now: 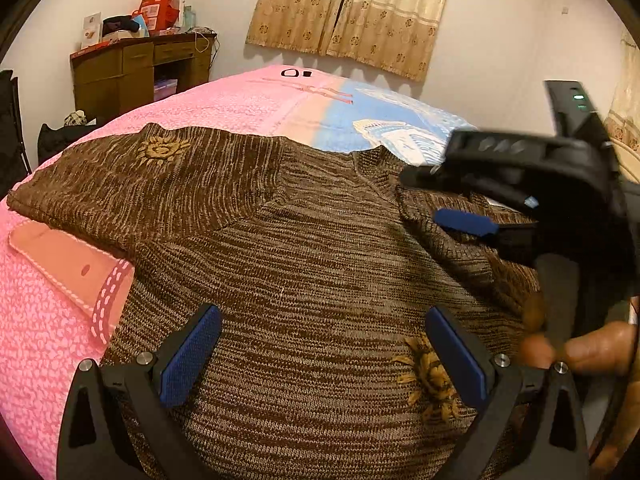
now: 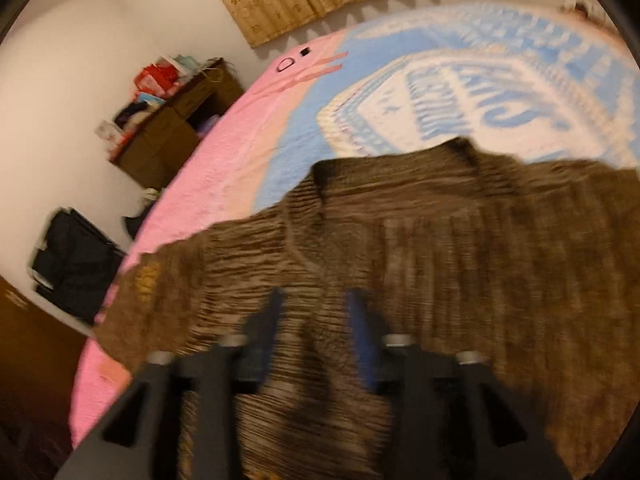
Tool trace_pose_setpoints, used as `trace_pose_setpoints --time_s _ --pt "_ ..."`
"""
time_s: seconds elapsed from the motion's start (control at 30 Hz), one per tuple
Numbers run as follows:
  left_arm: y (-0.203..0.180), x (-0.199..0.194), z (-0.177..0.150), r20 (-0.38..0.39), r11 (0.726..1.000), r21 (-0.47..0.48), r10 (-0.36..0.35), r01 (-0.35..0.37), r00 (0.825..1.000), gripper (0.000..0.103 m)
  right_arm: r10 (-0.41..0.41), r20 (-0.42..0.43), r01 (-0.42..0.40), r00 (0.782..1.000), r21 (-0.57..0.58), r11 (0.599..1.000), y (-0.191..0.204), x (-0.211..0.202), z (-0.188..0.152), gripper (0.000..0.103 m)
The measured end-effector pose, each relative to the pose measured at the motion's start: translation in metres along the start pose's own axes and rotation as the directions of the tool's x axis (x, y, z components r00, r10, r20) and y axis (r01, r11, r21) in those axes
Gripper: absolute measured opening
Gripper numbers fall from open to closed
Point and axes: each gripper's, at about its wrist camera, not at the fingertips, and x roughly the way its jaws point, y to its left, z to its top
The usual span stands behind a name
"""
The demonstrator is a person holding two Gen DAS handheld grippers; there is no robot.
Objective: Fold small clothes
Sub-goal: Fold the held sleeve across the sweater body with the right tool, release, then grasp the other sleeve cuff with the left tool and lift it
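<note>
We see a brown sweater (image 1: 320, 248) spread on the bed (image 1: 44, 320); left gripper (image 1: 322, 354) jaws wide open, right gripper (image 2: 316, 320) jaws partly open, both empty.

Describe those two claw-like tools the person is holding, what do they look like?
Each is a black plastic claw. The left gripper has two angled black fingers with silver bolts at the joints and textured blue pads on the inner faces. The right gripper has the same blue pad and a bulky black body with a small green light.
</note>
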Motion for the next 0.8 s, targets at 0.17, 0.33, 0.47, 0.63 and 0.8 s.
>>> trace_pose_setpoints --time_s 0.17,0.33,0.47,0.63,0.8 --pt "0.000 0.001 0.001 0.000 1.000 0.001 0.001 -0.001 1.000 0.102 0.035 0.109 -0.034 0.993 -0.010 0.999 -0.005 -0.043 0.001 0.048" --pt "0.000 0.001 0.001 0.000 1.000 0.001 0.001 -0.001 1.000 0.102 -0.102 0.153 0.112 0.983 -0.061 0.992 -0.026 -0.084 -0.009 0.030" --pt "0.000 0.001 0.001 -0.002 1.000 0.002 0.001 -0.001 1.000 0.102 -0.121 0.093 0.125 0.988 -0.040 0.991 -0.035 -0.074 -0.028 0.030" --pt "0.000 0.001 0.001 -0.003 1.000 0.006 0.006 -0.006 1.000 0.102 -0.061 0.016 0.062 0.998 -0.080 0.995 -0.010 -0.037 -0.042 0.021" --pt "-0.001 0.001 0.001 -0.004 1.000 0.008 0.008 -0.008 1.000 0.102 0.044 -0.067 -0.052 0.997 -0.123 0.991 0.006 -0.035 -0.049 0.024"
